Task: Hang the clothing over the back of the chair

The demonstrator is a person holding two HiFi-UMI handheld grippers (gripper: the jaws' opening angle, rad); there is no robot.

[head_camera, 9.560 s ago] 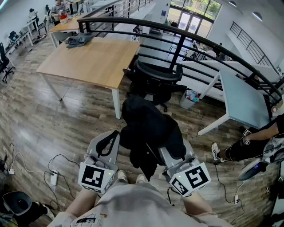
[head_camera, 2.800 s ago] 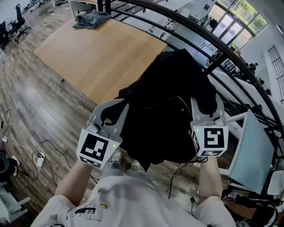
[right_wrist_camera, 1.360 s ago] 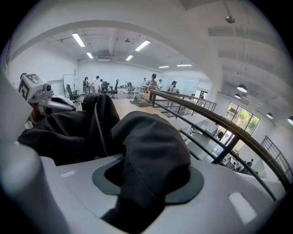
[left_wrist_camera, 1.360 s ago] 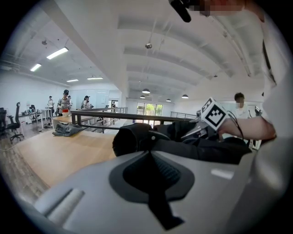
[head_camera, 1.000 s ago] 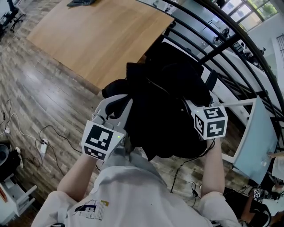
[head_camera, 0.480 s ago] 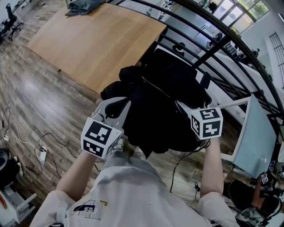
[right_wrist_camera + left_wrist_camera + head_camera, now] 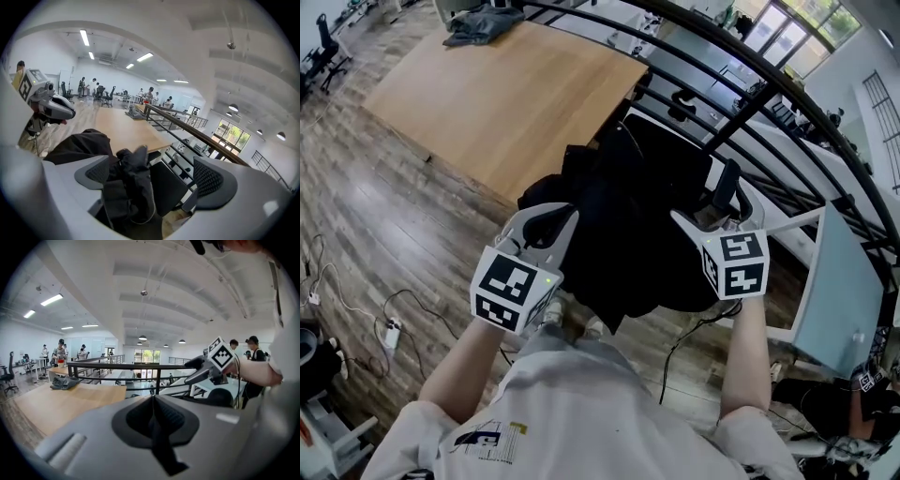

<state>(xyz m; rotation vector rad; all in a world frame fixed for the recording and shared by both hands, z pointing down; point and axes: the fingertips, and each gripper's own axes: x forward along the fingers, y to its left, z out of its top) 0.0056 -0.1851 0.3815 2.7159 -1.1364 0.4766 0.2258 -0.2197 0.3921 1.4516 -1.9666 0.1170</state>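
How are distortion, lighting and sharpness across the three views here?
Head view: fisheye bows the railing; the black clothing is a nearly detailless dark mass. Left gripper view: black vignette corners, left claw fills the lower half. Right gripper view: bright ceiling, yet clothing folds stay legible.

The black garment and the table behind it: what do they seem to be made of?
Black garment: soft cloth with a matte finish. It bunches and hangs in loose folds; the fibre cannot be told. Table: a wood or wood-look laminate top, smooth with a light sheen, showing an even pale tan surface and faint grain.
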